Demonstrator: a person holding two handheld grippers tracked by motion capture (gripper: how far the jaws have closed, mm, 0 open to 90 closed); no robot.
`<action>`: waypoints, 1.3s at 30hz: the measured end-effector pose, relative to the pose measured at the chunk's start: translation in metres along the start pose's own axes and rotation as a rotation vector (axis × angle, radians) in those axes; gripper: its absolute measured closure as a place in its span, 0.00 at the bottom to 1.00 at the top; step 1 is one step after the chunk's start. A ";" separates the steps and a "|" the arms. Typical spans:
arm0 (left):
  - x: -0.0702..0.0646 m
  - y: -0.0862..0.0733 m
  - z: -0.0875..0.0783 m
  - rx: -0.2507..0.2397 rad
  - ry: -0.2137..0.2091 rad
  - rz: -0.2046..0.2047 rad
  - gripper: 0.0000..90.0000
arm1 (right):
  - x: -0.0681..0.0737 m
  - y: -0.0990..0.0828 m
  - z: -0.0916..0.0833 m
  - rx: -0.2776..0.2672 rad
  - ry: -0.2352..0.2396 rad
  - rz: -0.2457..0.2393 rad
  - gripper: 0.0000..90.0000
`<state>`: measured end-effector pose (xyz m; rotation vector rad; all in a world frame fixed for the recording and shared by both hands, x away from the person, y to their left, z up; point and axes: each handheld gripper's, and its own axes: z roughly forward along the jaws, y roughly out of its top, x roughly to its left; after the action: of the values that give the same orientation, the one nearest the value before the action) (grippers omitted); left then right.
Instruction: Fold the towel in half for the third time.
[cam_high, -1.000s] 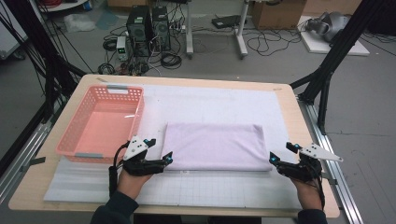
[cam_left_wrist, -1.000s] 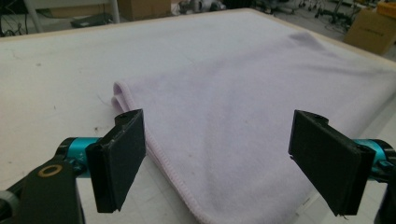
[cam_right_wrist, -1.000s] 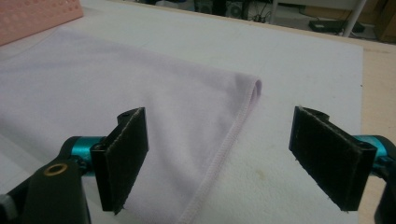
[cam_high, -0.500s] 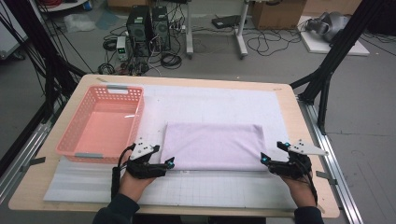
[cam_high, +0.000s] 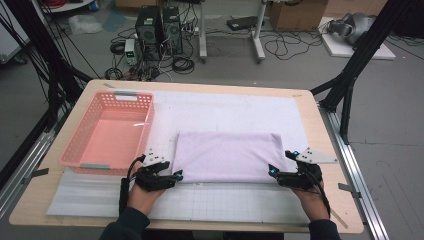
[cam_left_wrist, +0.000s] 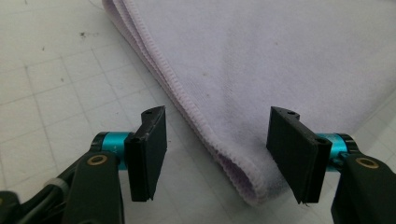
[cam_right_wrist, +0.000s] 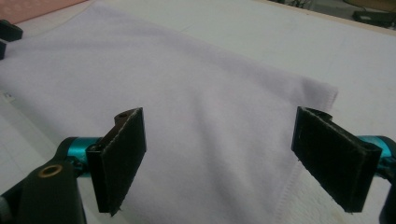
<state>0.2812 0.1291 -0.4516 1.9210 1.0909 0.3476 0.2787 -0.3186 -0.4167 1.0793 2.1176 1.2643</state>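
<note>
lilac towel (cam_high: 226, 156) lies folded flat on the white mat (cam_high: 235, 107), middle of the table (cam_high: 327, 150), long side running left to right. pink basket (cam_high: 109, 132) sits just left of it, on the left part of the mat, apart from the towel.

left gripper (cam_high: 175, 175) is down at the towel's near left corner, held low over the mat. in the left gripper view its jaws have just been closing in, and the folded corner (cam_left_wrist: 252, 184) with its stitched hem sits right between them. a gap shows on both sides of the cloth, so the pads are not pressing yet: jaws apart, nothing clamped.

right gripper (cam_high: 273, 171) is over at the near right corner, grey plate (cam_high: 313, 156) on top, pointing left along the towel's near edge. in the right gripper view its jaws stand wide apart with the towel (cam_right_wrist: 187, 107) spread out beyond them, the right edge and its hem running between the pads. no squeeze on the cloth there either, jaws well open.

both hands come in from the near edge of the table, one at each near corner of the towel. towel itself lies smooth, stacked layers showing at the left fold.
</note>
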 end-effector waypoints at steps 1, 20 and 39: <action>0.000 0.000 0.001 0.002 0.000 -0.002 0.44 | 0.002 0.001 0.001 -0.002 0.009 -0.007 0.18; -0.005 -0.001 0.004 0.019 -0.089 -0.014 0.86 | 0.043 0.048 0.064 0.035 0.152 -0.073 0.18; -0.003 -0.003 0.001 0.001 -0.093 -0.054 0.87 | 0.076 0.119 0.189 0.250 0.327 -0.188 0.24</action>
<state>0.2789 0.1269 -0.4538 1.8858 1.0792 0.2257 0.4123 -0.1247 -0.4020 0.7833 2.6107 1.1726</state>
